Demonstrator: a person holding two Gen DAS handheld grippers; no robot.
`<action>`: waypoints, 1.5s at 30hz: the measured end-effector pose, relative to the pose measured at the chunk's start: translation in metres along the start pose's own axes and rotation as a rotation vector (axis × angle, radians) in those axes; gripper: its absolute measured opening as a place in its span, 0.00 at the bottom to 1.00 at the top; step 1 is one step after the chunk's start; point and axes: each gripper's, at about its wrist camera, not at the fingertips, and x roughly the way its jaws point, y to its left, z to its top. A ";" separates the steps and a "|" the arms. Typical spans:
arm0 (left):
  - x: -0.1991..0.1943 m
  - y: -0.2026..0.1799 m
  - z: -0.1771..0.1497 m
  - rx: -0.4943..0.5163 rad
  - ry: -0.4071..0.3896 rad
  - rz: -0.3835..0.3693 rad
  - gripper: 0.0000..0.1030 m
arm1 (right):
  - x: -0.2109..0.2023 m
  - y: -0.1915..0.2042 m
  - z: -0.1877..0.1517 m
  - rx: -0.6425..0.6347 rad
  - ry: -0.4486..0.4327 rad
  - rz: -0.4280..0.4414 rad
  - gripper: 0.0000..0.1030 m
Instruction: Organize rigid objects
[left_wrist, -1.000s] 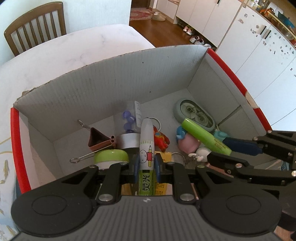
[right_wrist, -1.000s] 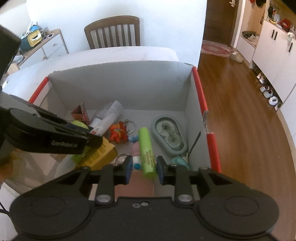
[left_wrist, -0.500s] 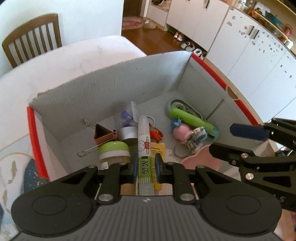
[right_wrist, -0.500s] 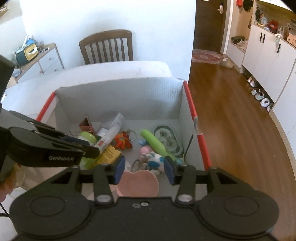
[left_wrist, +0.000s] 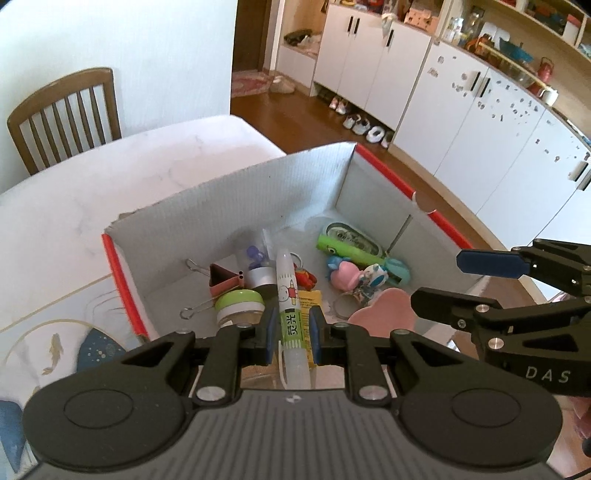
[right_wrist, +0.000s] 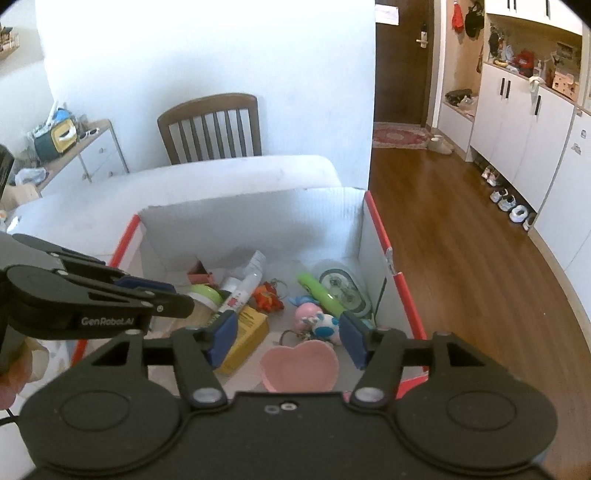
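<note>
My left gripper (left_wrist: 291, 332) is shut on a white and green glue tube (left_wrist: 290, 314) and holds it above the near side of a white cardboard box with red edges (left_wrist: 229, 206). My right gripper (right_wrist: 288, 338) is open and empty above the box's near right part, over a pink heart-shaped dish (right_wrist: 299, 363). The green marker (right_wrist: 321, 295) lies on the box floor beside a grey tape dispenser (right_wrist: 340, 286). The right gripper also shows in the left wrist view (left_wrist: 476, 280), and the left gripper in the right wrist view (right_wrist: 162, 295).
The box holds binder clips (left_wrist: 221, 280), a green-lidded jar (left_wrist: 240, 306), a yellow packet (right_wrist: 243, 336), small toy figures (right_wrist: 317, 321) and key rings. The box sits on a white table (left_wrist: 74, 192). A wooden chair (right_wrist: 210, 129) stands behind. Wood floor and white cabinets lie to the right.
My right gripper let go of the green marker, which now lies in the box, then opened wide and rose. My left gripper lifted back with the glue tube still held.
</note>
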 end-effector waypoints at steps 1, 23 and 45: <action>-0.005 0.001 -0.001 0.004 -0.008 -0.003 0.17 | -0.003 0.002 0.000 0.005 -0.009 0.001 0.61; -0.092 0.015 -0.034 0.059 -0.211 -0.020 0.66 | -0.067 0.050 -0.015 0.054 -0.189 -0.006 0.89; -0.136 0.029 -0.073 0.099 -0.312 -0.069 1.00 | -0.104 0.090 -0.045 0.113 -0.283 -0.084 1.00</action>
